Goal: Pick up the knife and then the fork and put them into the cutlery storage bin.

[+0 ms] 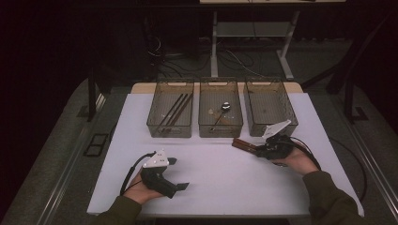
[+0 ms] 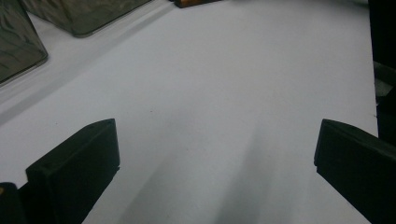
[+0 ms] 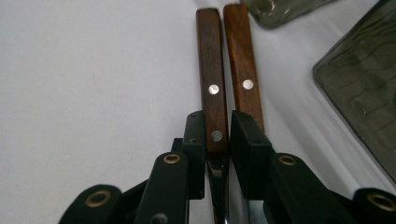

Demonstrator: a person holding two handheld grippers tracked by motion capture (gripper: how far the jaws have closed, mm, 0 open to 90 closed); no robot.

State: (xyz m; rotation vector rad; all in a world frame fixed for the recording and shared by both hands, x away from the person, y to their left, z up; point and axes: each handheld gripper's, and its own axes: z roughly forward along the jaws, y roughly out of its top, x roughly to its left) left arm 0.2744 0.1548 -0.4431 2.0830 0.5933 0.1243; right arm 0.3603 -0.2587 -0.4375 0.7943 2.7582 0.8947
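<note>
Wooden knife handle [image 3: 213,88] clamped in right tool [image 3: 217,140]; left tool [image 2: 215,168] spread apart over white table [image 2: 224,84].

No text, label, brand, number or sign can be read anywhere

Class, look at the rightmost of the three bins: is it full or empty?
Empty, as far as visible. The rightmost bin shows bare floor in the high view, unlike the middle bin, which holds a utensil.
</note>
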